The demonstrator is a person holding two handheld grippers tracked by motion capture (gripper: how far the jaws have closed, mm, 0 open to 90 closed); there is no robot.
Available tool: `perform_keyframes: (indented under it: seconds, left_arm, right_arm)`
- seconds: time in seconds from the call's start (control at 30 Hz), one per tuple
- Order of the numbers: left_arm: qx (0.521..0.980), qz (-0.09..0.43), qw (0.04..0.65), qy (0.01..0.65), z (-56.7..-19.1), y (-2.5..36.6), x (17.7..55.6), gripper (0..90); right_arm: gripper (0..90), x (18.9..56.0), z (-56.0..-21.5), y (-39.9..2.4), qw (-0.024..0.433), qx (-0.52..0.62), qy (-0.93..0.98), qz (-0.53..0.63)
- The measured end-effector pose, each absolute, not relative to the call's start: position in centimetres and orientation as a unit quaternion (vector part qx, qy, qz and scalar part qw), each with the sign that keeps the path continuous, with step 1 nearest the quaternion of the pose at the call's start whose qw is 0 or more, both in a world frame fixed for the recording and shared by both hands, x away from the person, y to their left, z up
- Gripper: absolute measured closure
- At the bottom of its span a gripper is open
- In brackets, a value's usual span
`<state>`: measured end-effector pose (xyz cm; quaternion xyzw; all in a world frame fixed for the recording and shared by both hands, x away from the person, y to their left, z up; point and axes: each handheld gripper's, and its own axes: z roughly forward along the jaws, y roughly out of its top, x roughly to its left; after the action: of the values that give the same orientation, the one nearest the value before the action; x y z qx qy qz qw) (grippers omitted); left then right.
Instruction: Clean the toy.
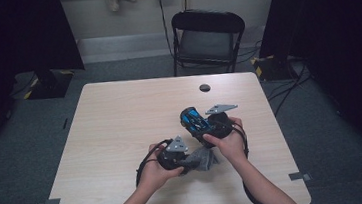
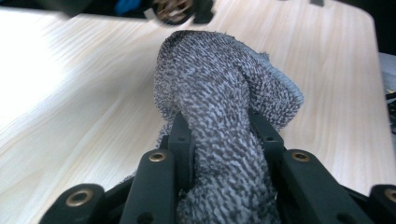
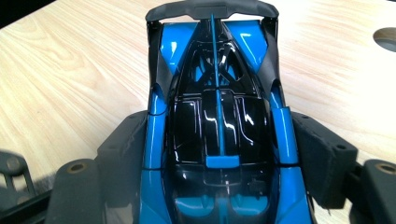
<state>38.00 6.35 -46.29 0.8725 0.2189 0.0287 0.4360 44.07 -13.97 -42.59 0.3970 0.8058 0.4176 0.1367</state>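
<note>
Wide bare desk (image 1: 120,123) is left open to the left and far side; passage between the hands is blocked by the grey cloth (image 1: 200,159) and blue toy car (image 1: 194,120).

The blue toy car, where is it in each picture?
High view: the blue toy car sits right of centre, above the person's right hand.
Left gripper view: a blurred blue and black bit at the top edge may be it; I cannot tell.
Right gripper view: it runs up the middle, between the hand-held gripper's pads.
Shared landmark: the light wooden table.
</note>
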Motion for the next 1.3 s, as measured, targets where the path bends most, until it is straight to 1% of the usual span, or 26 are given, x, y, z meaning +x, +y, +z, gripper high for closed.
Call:
perform_keyframes:
  seconds: [0.7, 0.93, 1.3]
  left_arm:
    - [0.857, 0.098, 0.413, 0.293, -45.8, 14.2, 40.4, 67.6]
    - [0.848, 0.116, 0.41, 0.315, -45.3, 16.1, 41.4, 67.6]
    - [0.834, 0.121, 0.407, 0.353, -45.7, 18.5, 42.7, 67.6]
  right_arm:
    - [26.2, 44.7, -43.7, -17.3, 0.151, 0.42, 0.803, 0.396]
    - [26.2, 45.0, -43.8, -17.9, 0.154, 0.426, 0.801, 0.391]
    - [26.2, 45.6, -44.4, -19.2, 0.157, 0.438, 0.798, 0.384]
